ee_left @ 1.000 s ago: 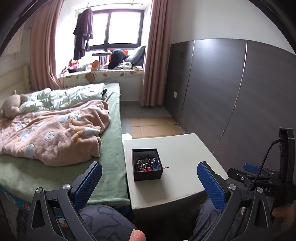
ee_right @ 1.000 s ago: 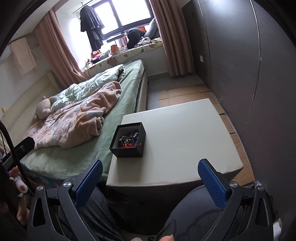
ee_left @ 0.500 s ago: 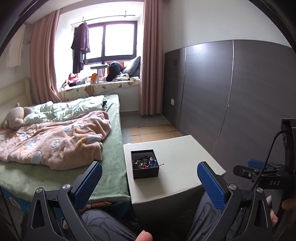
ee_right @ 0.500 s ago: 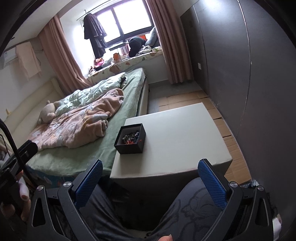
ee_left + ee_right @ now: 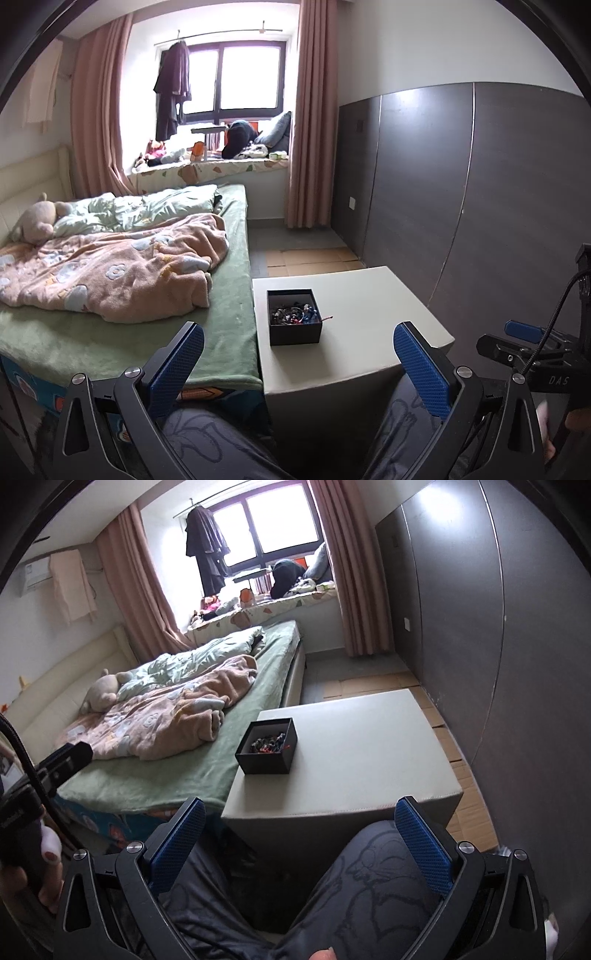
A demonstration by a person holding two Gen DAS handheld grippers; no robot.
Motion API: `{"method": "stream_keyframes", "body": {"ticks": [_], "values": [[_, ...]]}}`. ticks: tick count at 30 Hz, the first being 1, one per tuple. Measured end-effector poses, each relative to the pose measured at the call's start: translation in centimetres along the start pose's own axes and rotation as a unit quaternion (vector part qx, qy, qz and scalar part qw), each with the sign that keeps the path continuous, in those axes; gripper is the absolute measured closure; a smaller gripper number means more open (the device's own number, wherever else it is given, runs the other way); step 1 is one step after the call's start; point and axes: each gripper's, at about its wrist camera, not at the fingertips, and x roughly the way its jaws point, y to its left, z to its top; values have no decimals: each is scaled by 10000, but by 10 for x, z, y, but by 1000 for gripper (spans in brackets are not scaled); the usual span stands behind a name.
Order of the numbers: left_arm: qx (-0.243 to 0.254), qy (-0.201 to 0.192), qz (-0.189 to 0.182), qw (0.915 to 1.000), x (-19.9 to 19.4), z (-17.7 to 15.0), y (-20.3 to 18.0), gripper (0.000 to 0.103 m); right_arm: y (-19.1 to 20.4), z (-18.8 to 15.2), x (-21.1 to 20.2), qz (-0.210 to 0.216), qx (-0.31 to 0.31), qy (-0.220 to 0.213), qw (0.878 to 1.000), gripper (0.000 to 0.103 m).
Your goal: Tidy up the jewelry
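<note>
1. On the pale grey-white square ottoman table (image 5: 373, 314) beside the bed sits a small black square cardboard box (image 5: 293, 316), lidless, close to the table's bed-side edge, with bare tabletop on its other side.
2. Box contents: a tangled heap of mixed bead jewelry (image 5: 293, 313) in dark, silvery and blue tones; single pieces too small to tell apart. A thin red cord (image 5: 326, 317) trails over the box wall nearest the open tabletop.
3. Left gripper (image 5: 297, 363): black frame, blue textured pads (image 5: 176, 363) spread wide, nothing between them. It hangs above the person's lap, well short of the table, pointing toward the box.
4. Right gripper (image 5: 301, 843): same build, pads (image 5: 423, 843) equally wide apart, empty. Also over the lap, aimed at the table's near edge; box (image 5: 266, 746) lies ahead and to its left.
5. Both grippers well apart from the box; neither touches the table.
6. Person's legs in dark patterned trousers (image 5: 369, 878) fill the lower frame under both tools.
7. Surroundings: bed with green sheet (image 5: 229, 295), rumpled pink flowered blanket (image 5: 110, 273), beige plush toy (image 5: 35, 221) near the headboard. Pink curtains (image 5: 312, 122) frame a bright window (image 5: 236, 79); dark grey wall panels (image 5: 480, 206) run along the table's far side.
</note>
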Motion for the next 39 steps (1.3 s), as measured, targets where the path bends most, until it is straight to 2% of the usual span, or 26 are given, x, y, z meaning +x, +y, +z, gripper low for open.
{"method": "stream_keyframes", "body": {"ticks": [39], "values": [[-49, -164, -12, 9999, -12, -8, 7, 1, 10, -5, 5, -14, 106, -26, 9999, 0]]}}
